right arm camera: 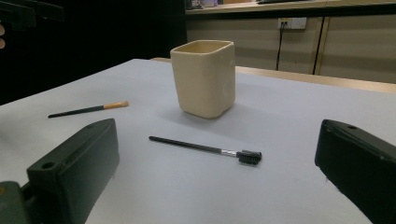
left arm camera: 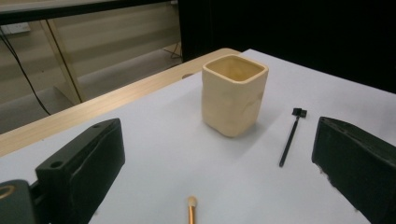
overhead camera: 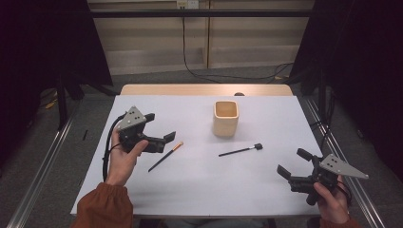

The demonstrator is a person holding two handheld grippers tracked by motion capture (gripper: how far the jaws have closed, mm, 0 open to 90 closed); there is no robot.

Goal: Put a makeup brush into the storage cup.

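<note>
- A bench (overhead camera: 199, 190) with a flat, pale grey-white top carries everything; a light wooden strip (overhead camera: 204, 90) runs along its far edge.
- A cream, square-sided ceramic cup (overhead camera: 225, 118) with rounded corners stands upright on the far middle of the bench, its mouth open to the top.
- A thin black-handled brush with an orange tip (overhead camera: 165, 156) lies flat left of the cup, slanting, tip toward the cup, well apart from it.
- A thin black wand with a small black bristle head (overhead camera: 240, 150) lies flat near the cup on its near right side, head pointing right, not touching it.
</note>
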